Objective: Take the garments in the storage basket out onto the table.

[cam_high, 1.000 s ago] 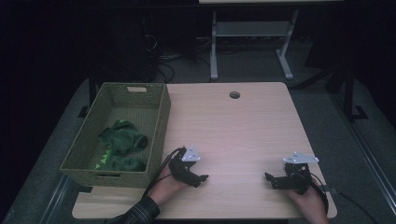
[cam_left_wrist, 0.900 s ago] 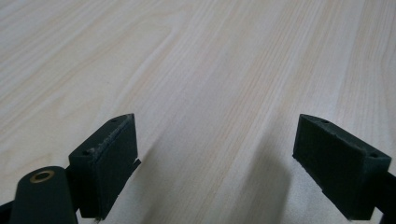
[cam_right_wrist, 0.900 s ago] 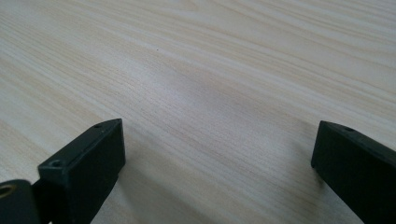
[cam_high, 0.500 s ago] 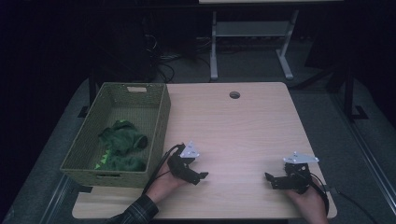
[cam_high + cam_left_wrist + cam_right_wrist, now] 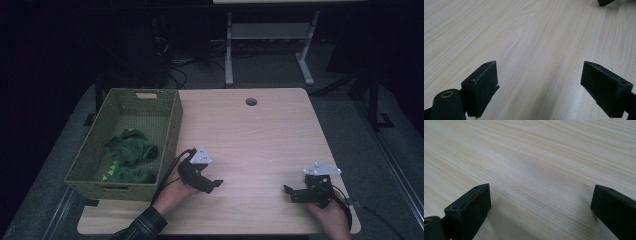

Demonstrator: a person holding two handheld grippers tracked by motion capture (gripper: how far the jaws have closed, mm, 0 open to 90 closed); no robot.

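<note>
A round hole [image 5: 251, 101] pierces the wooden table [image 5: 260, 135].

Bare desk [image 5: 255, 145] between left gripper [image 5: 212, 185] and right gripper [image 5: 290, 192]; woven basket [image 5: 170, 130] walls off left edge.

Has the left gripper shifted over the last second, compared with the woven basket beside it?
Yes, slightly. The left gripper has edged forward, toward the table's far edge, alongside the olive-green woven basket, which has not moved. Its jaws stand open.
</note>
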